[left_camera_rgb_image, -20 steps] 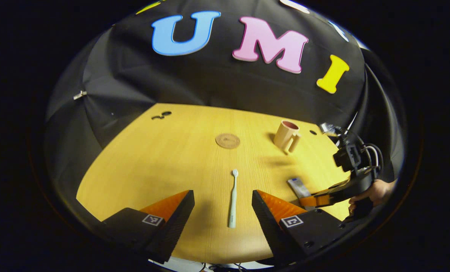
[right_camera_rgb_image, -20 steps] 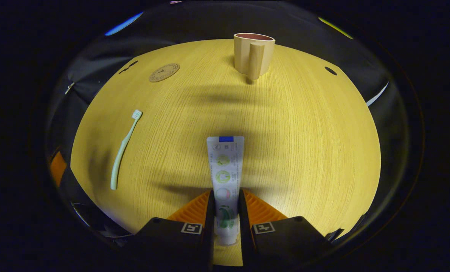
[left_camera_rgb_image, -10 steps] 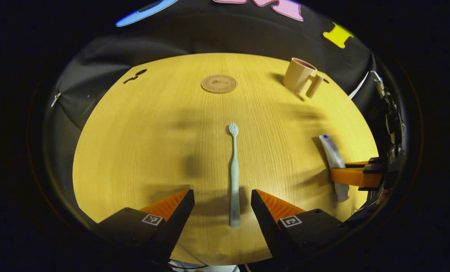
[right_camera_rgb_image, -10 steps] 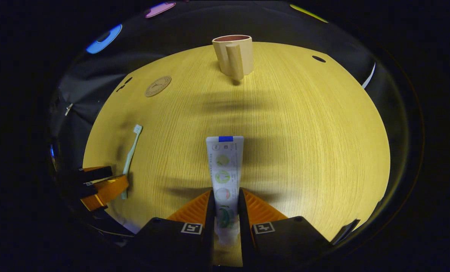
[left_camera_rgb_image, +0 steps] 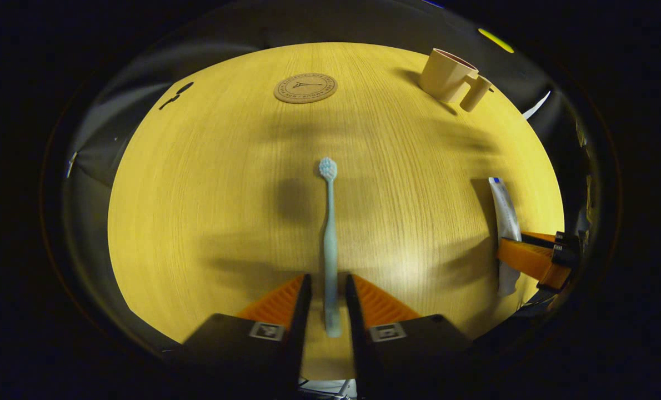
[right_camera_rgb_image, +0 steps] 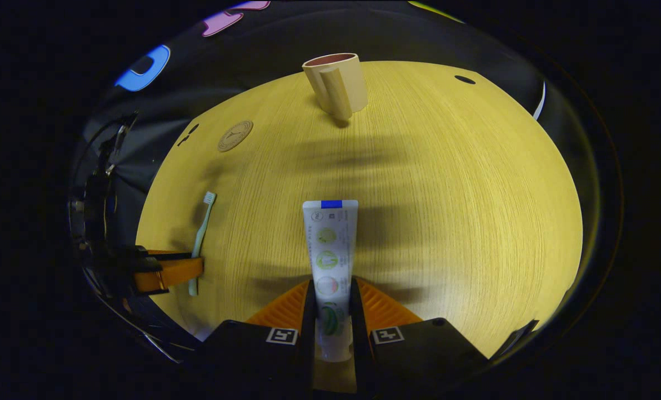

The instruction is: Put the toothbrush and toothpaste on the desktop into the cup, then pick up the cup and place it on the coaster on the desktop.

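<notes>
Both pieces gripped, flat on the yellow wooden counter (left_camera_rgb_image: pixel 197 194).
My left hand-held gripper (left_camera_rgb_image: pixel 324 300) clamps the stiff, light pale-blue plastic toothbrush (left_camera_rgb_image: pixel 329 244) low on its handle; my right hand-held gripper (right_camera_rgb_image: pixel 331 308) pinches the soft white toothpaste tube (right_camera_rgb_image: pixel 329 261) near its cap.

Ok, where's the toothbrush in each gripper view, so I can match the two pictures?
Left gripper view: the toothbrush runs up the centre, handle end between the left gripper fingers, bristles pointing toward the coaster.
Right gripper view: the toothbrush lies at the left, its handle end at the left gripper.
Shared landmark: the cup at the far side of the desktop.
</notes>
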A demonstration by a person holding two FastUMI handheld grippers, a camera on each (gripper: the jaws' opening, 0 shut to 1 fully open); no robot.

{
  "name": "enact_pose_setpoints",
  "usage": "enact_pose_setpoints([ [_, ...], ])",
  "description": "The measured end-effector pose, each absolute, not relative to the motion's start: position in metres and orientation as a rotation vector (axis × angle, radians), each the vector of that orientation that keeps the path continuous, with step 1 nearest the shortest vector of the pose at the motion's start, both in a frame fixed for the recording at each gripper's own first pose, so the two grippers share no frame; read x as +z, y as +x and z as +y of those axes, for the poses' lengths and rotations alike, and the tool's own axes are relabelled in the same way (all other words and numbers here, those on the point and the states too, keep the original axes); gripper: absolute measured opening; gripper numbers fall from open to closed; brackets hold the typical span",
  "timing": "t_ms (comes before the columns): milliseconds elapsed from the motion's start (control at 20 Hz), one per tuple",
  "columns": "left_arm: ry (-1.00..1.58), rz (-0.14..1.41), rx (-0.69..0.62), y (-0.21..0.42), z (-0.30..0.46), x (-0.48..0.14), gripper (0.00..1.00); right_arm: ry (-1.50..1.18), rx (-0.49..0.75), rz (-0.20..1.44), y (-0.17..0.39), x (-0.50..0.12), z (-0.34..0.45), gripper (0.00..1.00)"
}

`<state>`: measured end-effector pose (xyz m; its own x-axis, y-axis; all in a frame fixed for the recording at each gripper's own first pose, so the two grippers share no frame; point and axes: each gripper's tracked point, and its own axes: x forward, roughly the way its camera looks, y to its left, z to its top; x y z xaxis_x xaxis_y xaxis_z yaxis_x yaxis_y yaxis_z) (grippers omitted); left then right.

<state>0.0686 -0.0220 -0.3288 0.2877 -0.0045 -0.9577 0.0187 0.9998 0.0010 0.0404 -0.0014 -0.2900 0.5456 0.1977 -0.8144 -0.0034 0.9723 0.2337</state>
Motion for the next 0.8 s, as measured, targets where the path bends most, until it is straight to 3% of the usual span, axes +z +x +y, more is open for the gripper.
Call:
enact_pose_setpoints([
  [50,0.017,1.286,-0.019,0.070,-0.023,-0.329,0.20,0.204,0.125,0.982,0.040,-0.290,-0.001,0.34],
  [250,-0.004,1.273,-0.047,0.068,-0.023,-0.328,0.09,0.193,0.130,0.976,0.039,-0.292,-0.002,0.34],
  [400,-0.042,1.238,-0.034,0.064,-0.023,-0.327,0.07,0.200,0.105,0.952,0.042,-0.289,-0.006,0.34],
  [550,-0.047,1.208,-0.037,0.057,-0.022,-0.326,0.07,0.184,0.086,0.906,0.038,-0.269,-0.019,0.23],
  [600,-0.053,1.200,-0.040,0.055,-0.023,-0.326,0.07,0.184,0.082,0.887,0.040,-0.263,-0.021,0.29],
  [800,-0.093,1.160,-0.036,0.053,-0.021,-0.323,0.07,0.182,0.093,0.804,0.049,-0.230,-0.019,0.29],
])
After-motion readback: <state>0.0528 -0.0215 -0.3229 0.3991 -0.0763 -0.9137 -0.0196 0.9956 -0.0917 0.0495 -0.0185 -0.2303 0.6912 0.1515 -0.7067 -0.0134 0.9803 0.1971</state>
